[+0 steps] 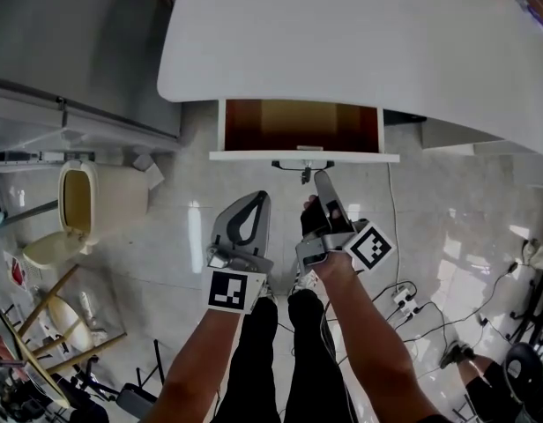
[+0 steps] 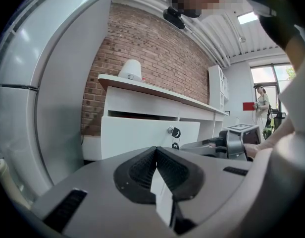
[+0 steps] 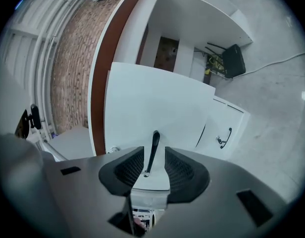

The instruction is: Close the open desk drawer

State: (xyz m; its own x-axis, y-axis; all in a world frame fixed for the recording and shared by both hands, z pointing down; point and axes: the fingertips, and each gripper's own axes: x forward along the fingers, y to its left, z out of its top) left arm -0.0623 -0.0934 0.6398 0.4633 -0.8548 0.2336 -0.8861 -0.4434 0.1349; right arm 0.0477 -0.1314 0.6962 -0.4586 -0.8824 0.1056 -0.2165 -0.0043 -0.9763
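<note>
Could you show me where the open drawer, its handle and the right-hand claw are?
drawer (image 1: 298,126), head view, on its brown inside.
drawer handle (image 3: 153,145), right gripper view, on the middle of the black bar.
right claw (image 1: 323,183), head view, at its tips just below the drawer front.

An office-like workroom: ahead of the left gripper (image 2: 156,153) a white desk (image 2: 142,108) stands against a brick wall (image 2: 152,53), exposed ceiling pipes (image 2: 202,37) above.

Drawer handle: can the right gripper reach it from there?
Probably yes. The right gripper is at the front of the open drawer, jaws apart with the black handle showing between them; nothing blocks it.
</note>
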